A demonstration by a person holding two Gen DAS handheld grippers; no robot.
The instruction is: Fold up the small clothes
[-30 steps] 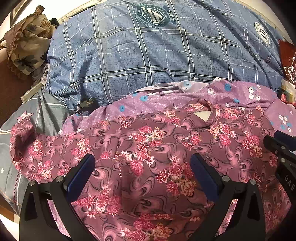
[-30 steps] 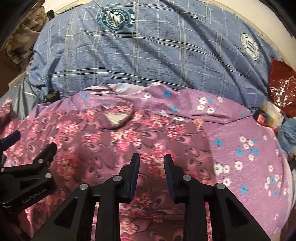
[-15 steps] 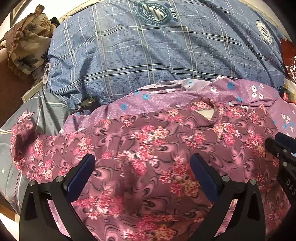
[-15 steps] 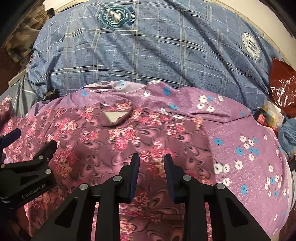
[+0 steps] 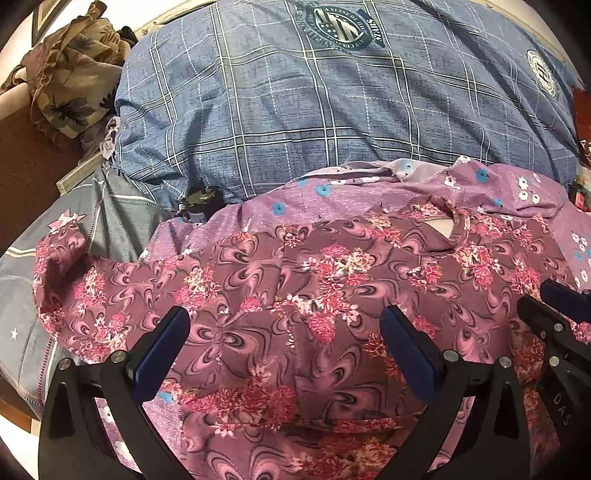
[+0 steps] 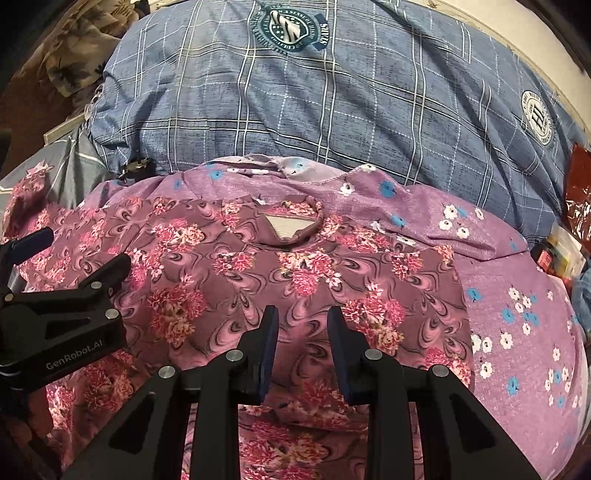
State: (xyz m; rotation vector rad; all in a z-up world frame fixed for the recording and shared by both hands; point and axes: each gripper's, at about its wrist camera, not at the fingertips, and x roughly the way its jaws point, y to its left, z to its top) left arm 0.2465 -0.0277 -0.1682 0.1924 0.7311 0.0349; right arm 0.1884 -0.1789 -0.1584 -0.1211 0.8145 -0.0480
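- Black housing of the left gripper (image 6: 62, 325) carries white lettering "GenRobot.AI"; in the left wrist view the right gripper's body shows "DAS".
- Blue plaid duvet (image 5: 332, 122) bears a round crest badge (image 6: 290, 29); its text is too small to read.
- Maroon floral top (image 5: 332, 295) lies flat on a lilac flowered garment (image 6: 517, 295), neckline (image 6: 291, 225) toward the duvet, hem toward the cameras; a sleeve extends to the left edge.
- Fabric shows pink flowers and swirls, with soft creases.
- Left gripper (image 5: 284, 336): fingers spread wide above the top.
- Right gripper (image 6: 303, 332): fingers narrowly apart, gripping nothing.
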